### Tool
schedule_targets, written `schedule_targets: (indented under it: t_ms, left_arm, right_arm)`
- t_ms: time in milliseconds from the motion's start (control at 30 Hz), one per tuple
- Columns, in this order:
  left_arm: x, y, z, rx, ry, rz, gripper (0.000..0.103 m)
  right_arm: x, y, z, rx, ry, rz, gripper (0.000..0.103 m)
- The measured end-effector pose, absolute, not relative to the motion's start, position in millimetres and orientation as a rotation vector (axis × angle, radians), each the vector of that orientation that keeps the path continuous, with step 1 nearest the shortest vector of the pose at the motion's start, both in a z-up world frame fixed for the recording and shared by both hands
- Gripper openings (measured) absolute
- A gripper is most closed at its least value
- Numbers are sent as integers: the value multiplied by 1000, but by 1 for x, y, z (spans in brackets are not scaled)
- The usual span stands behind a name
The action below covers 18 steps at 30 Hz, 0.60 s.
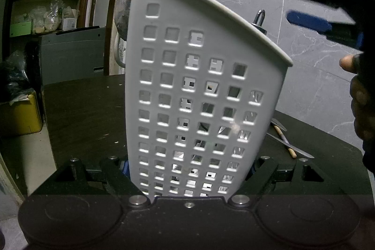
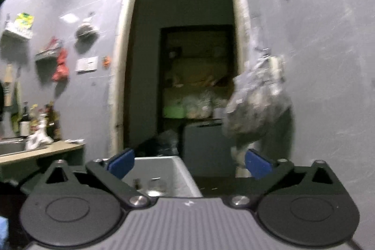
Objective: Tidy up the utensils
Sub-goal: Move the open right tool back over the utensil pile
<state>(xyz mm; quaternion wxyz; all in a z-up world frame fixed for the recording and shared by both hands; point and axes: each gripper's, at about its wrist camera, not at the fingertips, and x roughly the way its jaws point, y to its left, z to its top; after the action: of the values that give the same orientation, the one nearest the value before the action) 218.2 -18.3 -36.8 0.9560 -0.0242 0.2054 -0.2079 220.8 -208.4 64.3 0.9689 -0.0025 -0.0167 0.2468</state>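
A tall white utensil holder [image 1: 187, 90] with square holes stands tilted on the dark table [image 1: 82, 114], and my left gripper [image 1: 187, 170] is shut on its lower part. A metal handle with a loop [image 1: 259, 19] sticks out of its top, and more utensils show through the holes. My right gripper [image 1: 288, 2] hovers open at the upper right, above the holder's rim. In the right wrist view the right gripper [image 2: 189, 165] stands wide open with nothing between its blue pads [image 2: 121, 164]. Below them lies the holder's open mouth [image 2: 164, 165] with utensil ends [image 2: 154, 184] inside.
Two knives [image 1: 288, 144] lie on the table right of the holder. A person's hand [image 1: 361, 97] is at the right edge. A filled plastic bag [image 2: 255, 104] hangs on the wall by a doorway [image 2: 182, 62]. A grey cabinet [image 1: 70, 55] and a yellow box [image 1: 21, 114] stand at left.
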Motion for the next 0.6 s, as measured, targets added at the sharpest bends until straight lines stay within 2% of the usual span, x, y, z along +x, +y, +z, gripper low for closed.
schedule_targets:
  t_ms: [133,300,600]
  left_arm:
    - [218,-19,-37,-49,416,-422,83]
    - [218,-18,-37,-49,417,-421,83]
    - [218,-18,-37,-49,417,-421,83]
  right_arm:
    - [231,-230,59,6,21,373,103]
    - [246,-249,37,7,185,242,103]
    - [262,-246,-16,-170,455,38,103]
